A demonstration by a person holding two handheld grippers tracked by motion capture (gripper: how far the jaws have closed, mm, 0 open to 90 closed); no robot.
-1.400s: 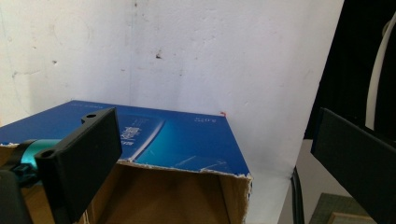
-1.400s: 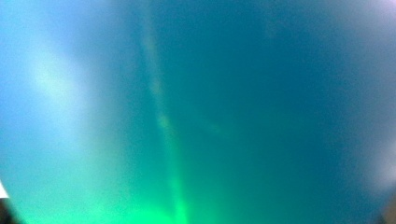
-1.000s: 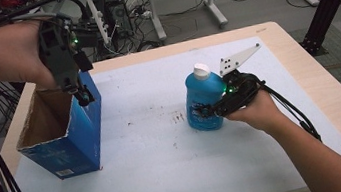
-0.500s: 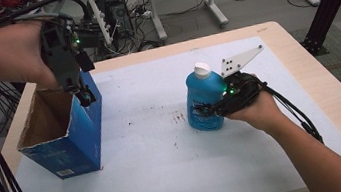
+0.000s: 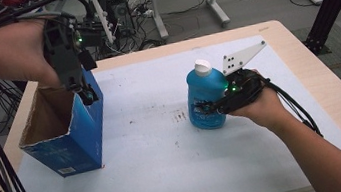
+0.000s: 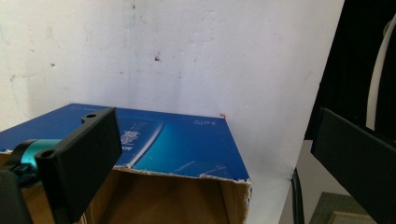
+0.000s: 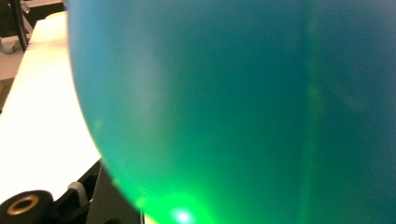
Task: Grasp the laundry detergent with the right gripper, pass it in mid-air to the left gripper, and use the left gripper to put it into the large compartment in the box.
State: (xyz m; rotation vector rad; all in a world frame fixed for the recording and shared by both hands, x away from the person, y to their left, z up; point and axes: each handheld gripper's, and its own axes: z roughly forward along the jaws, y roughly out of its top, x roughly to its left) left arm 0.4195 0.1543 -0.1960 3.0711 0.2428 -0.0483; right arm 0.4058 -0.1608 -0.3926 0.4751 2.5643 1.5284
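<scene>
We closed the right gripper (image 5: 209, 108) onto the upright blue bottle (image 5: 203, 96) over the last second.

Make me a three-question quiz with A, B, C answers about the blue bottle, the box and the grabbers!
1. Where does the open blue cardboard box stand?
A. the table's left side
B. the table's right side
C. the floor

2. What colour is the cap of the blue plastic bottle?
A. red
B. white
C. black

3. What is the right gripper doing?
A. hanging open
B. gripping the bottle
C. gripping the box

Answers: 1 A, the high view shows it at left, under the left gripper. 2 B, the cap on top is white. 3 B, its jaws clasp the bottle's body.
</scene>
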